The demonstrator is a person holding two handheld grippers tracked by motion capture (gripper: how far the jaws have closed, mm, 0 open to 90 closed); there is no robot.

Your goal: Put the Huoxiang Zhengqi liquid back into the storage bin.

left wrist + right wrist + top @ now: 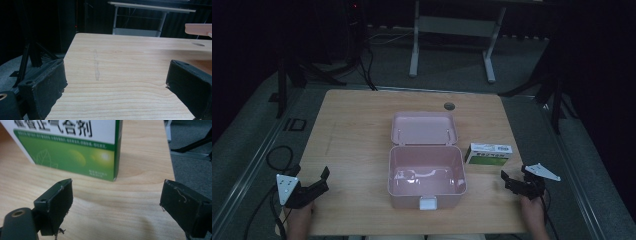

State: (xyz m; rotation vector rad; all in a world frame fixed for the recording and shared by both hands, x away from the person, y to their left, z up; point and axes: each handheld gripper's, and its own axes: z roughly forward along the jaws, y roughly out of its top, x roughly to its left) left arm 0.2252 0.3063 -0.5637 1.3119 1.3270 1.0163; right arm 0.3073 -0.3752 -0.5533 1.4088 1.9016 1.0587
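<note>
The green-and-white carton (488,154) lies on its long side on the tabletop (357,130), just right of the open pink case (426,172) and near the tabletop's right edge. It looks like a thin cardboard medicine box: probably light, stiff along its edges, easily dented on its broad faces, and with a glossy print that may slide a little under the pads. The safest hold would be across its short width, near the middle of its length, with the pads pressing on the two long side walls rather than on the flat top.

The right tool (515,183) sits just in front of the carton with its jaws spread wide and nothing between them; in the right gripper view the carton's corner (75,152) stands directly ahead of the gap. The left tool (314,184) rests near the tabletop's left front corner, also wide open and empty.

Bare wood lies between the carton and the right tool. The case's lid lies folded back flat behind it, and its interior appears empty, though the dim light makes that hard to confirm. The carton's nearness to the right edge leaves little margin for a push outward.
</note>
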